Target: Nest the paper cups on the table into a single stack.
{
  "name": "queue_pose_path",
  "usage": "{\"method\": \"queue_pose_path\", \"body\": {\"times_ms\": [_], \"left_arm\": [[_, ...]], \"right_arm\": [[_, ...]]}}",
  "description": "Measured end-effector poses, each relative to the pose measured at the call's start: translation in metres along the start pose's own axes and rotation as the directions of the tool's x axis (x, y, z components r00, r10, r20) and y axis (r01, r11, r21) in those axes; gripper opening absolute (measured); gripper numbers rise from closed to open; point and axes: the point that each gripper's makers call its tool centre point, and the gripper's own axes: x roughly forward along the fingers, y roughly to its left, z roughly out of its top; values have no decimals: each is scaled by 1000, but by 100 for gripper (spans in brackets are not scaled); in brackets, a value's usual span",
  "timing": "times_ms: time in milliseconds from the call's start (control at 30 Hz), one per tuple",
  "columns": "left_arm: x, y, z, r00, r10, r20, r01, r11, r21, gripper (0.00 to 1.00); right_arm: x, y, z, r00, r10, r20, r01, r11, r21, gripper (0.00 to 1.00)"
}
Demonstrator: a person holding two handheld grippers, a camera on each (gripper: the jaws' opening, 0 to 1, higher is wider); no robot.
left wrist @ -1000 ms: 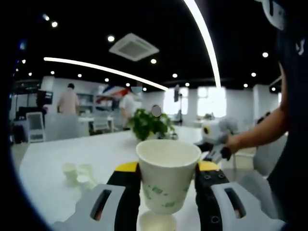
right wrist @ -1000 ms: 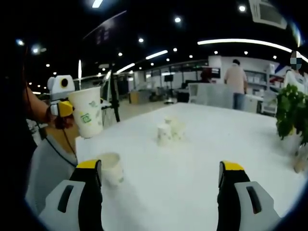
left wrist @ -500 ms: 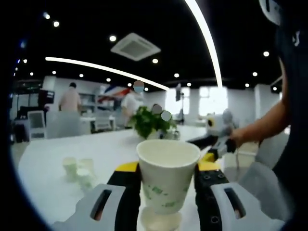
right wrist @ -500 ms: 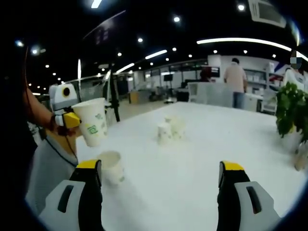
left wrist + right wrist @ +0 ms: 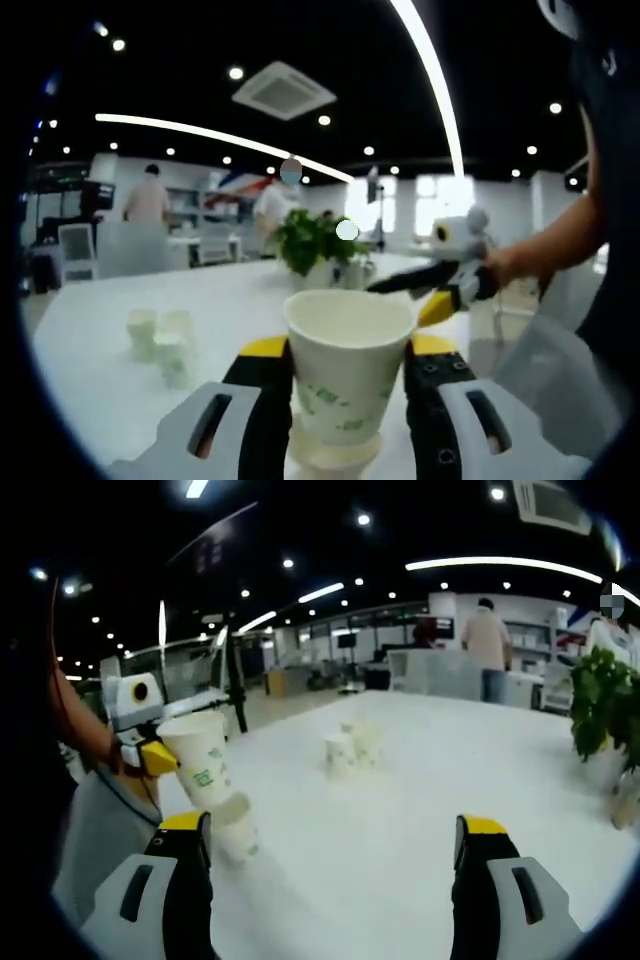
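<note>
Paper cup (image 5: pixel 349 372) clamped in left hand-held gripper (image 5: pixel 349 400) over another (image 5: pixel 236 830); right hand-held gripper (image 5: pixel 335 865) gapes.

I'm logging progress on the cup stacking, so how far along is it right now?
Nothing is nested yet. The left gripper holds one cup, its base at the mouth of the near table cup. The far cups wait untouched on the table; the right gripper is open.

Paper cup (image 5: pixel 349 372), lower centre of the left gripper view: matt off-white paper with green print. Left gripper (image 5: pixel 348 400): black matt plastic jaws with yellow tips on pale grey smooth plastic bodies. Table (image 5: pixel 420 780): smooth white surface, faintly glossy.
</note>
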Motion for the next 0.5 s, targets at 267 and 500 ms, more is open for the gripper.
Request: {"method": "queue_pose_path", "body": {"times_ms": [267,500], "left_arm": [[2,9,-18,999,42,-18,-42,999,-6,42],[4,10,-24,999,47,-21,-47,999,-13,43]], "right_arm": [[-1,1,-1,1000,0,1,0,1000,5,100],[-2,1,-3,1000,-1,0,1,1000,7,99]]}}
